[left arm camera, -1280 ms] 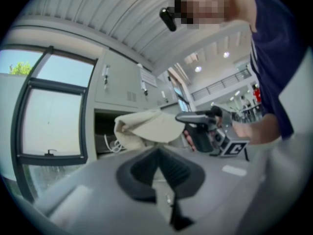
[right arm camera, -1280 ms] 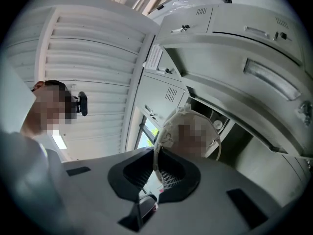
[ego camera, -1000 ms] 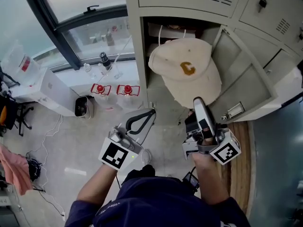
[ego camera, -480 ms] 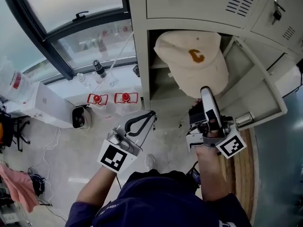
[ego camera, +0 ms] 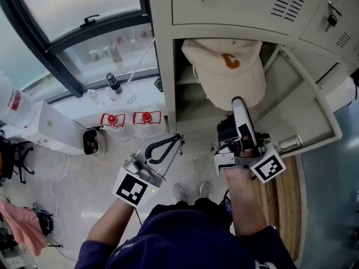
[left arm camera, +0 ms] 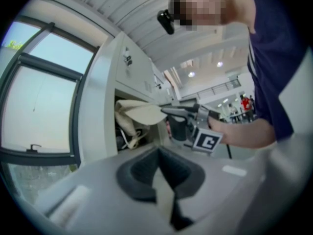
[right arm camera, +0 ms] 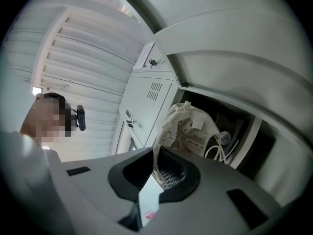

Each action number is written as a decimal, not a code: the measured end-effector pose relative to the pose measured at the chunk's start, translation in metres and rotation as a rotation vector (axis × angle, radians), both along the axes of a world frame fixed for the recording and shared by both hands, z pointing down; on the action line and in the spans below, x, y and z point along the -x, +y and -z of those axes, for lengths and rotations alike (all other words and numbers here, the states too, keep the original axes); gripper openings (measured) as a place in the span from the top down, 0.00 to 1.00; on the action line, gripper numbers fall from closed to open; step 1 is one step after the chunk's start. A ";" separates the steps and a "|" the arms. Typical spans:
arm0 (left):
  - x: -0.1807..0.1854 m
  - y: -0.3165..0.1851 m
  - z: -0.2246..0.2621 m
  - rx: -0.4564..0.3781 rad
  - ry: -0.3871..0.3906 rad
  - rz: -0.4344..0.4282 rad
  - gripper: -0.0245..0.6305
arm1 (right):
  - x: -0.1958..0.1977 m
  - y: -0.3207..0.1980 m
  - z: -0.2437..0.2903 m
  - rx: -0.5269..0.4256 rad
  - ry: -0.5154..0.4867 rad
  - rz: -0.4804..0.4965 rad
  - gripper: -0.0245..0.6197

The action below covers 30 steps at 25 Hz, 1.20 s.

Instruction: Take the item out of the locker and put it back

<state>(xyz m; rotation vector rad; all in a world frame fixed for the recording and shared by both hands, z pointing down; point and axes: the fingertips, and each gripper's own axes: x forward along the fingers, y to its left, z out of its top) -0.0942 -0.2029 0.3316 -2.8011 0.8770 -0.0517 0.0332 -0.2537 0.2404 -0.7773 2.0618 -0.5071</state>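
Observation:
A cream cap (ego camera: 230,74) with an orange letter hangs in the mouth of the open locker (ego camera: 164,66), its crown partly past the upper edge of the compartment. My right gripper (ego camera: 238,102) is shut on the cap's lower rim, just below the opening. In the right gripper view the cap (right arm camera: 188,126) shows its pale lining, with its edge pinched at the right gripper (right arm camera: 154,177). My left gripper (ego camera: 177,139) is shut and holds nothing, low and left of the locker. From the left gripper view (left arm camera: 164,199) the cap (left arm camera: 139,112) is seen side-on.
The locker door (ego camera: 305,114) stands swung open at the right. White cords (right arm camera: 217,148) lie inside the compartment behind the cap. Two red-capped bottles (ego camera: 112,119) and a white box (ego camera: 50,130) sit by the window at the left.
The right gripper has carried the cap up and forward, from in front of the locker to partly inside its opening. The left gripper has stayed low and shut.

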 end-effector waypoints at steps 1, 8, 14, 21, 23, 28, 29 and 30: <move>0.000 0.000 -0.001 0.001 -0.007 0.001 0.96 | 0.000 -0.001 -0.001 -0.002 -0.006 0.002 0.93; -0.011 -0.005 -0.008 0.001 -0.061 0.005 0.96 | -0.012 -0.016 -0.012 0.014 -0.033 0.018 0.93; -0.014 -0.013 -0.009 0.002 -0.089 0.026 0.96 | -0.021 -0.039 -0.005 -0.005 -0.049 0.025 0.93; -0.019 -0.019 -0.005 0.009 -0.095 0.046 0.96 | -0.024 -0.077 0.018 -0.037 -0.066 0.034 0.93; -0.019 -0.022 -0.004 0.009 -0.100 0.055 0.96 | -0.024 -0.091 0.022 -0.036 -0.077 0.035 0.93; -0.017 -0.030 -0.003 0.018 -0.090 0.083 0.96 | -0.023 -0.124 0.026 -0.019 -0.096 0.035 0.93; -0.017 -0.031 -0.003 0.021 -0.086 0.088 0.96 | -0.023 -0.129 0.027 -0.015 -0.100 0.034 0.93; -0.016 -0.033 -0.003 0.023 -0.083 0.093 0.96 | -0.022 -0.134 0.027 -0.011 -0.104 0.033 0.93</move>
